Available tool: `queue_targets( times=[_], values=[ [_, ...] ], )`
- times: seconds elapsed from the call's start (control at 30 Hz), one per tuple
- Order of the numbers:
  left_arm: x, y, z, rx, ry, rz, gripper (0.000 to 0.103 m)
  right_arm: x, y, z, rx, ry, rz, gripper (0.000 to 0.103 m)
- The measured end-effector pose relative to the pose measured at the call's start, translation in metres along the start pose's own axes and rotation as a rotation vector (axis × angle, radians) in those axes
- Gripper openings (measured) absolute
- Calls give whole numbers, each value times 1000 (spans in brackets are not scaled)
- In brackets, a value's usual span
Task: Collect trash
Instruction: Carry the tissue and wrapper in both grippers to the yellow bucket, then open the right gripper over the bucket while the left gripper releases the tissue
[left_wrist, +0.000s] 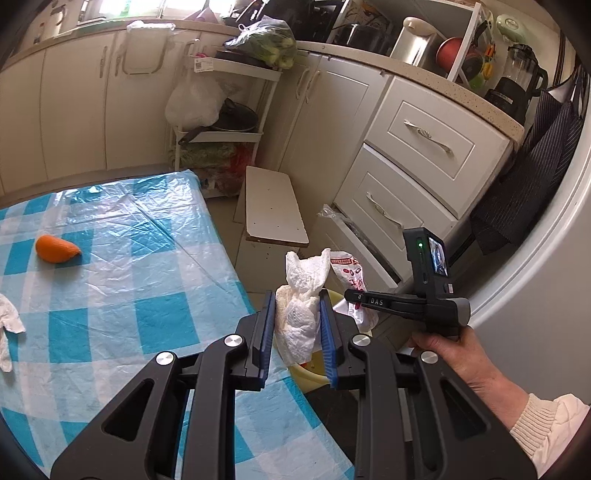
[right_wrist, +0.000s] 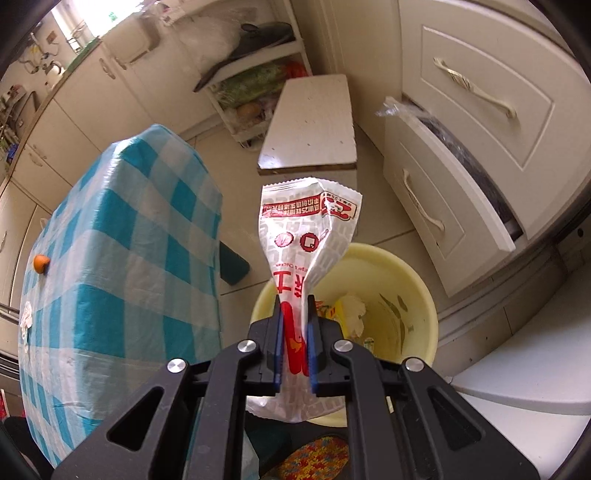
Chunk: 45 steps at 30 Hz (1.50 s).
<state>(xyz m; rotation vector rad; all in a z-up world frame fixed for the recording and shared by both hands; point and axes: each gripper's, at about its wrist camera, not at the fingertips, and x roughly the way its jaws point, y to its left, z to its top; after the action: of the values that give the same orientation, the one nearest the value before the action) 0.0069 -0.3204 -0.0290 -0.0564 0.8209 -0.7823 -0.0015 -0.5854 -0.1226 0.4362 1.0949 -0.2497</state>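
My left gripper (left_wrist: 297, 301) is shut on a crumpled white paper towel (left_wrist: 300, 317), held just past the edge of the table (left_wrist: 110, 295) with its blue checked cloth. My right gripper (right_wrist: 295, 306) is shut on a red and white snack wrapper (right_wrist: 306, 236), hanging above the yellow bin (right_wrist: 413, 280) on the floor. The same wrapper (left_wrist: 351, 277) and right gripper (left_wrist: 351, 295) show in the left wrist view, held by a hand (left_wrist: 454, 350). The bin (left_wrist: 306, 373) holds some trash. An orange peel (left_wrist: 55, 249) and a white tissue (left_wrist: 9, 325) lie on the table.
A low white stool (left_wrist: 273, 206) stands on the floor beyond the bin. White cabinet drawers (left_wrist: 424, 147) are at the right, the lowest (right_wrist: 454, 192) pulled out. A rack (left_wrist: 229, 110) with pans and bags stands against the far cabinets.
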Motion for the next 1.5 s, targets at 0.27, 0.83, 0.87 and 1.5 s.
queue_targets(
  times=[0.27,0.83,0.87,1.5],
  values=[
    [26,-25,-5,43,23,-2,22,34,-14,-2,7,113,-21,11],
    [80,-75,-8,99,83,-40,22,56,-33,2,49,174,-41,33],
    [84,-76,-9,98,87,-41,22,49,-37,6,78,148,-37,36],
    [186,-83,-14,-50,264,-82,22,-70,-43,32,103,-417,-128,73]
  ],
)
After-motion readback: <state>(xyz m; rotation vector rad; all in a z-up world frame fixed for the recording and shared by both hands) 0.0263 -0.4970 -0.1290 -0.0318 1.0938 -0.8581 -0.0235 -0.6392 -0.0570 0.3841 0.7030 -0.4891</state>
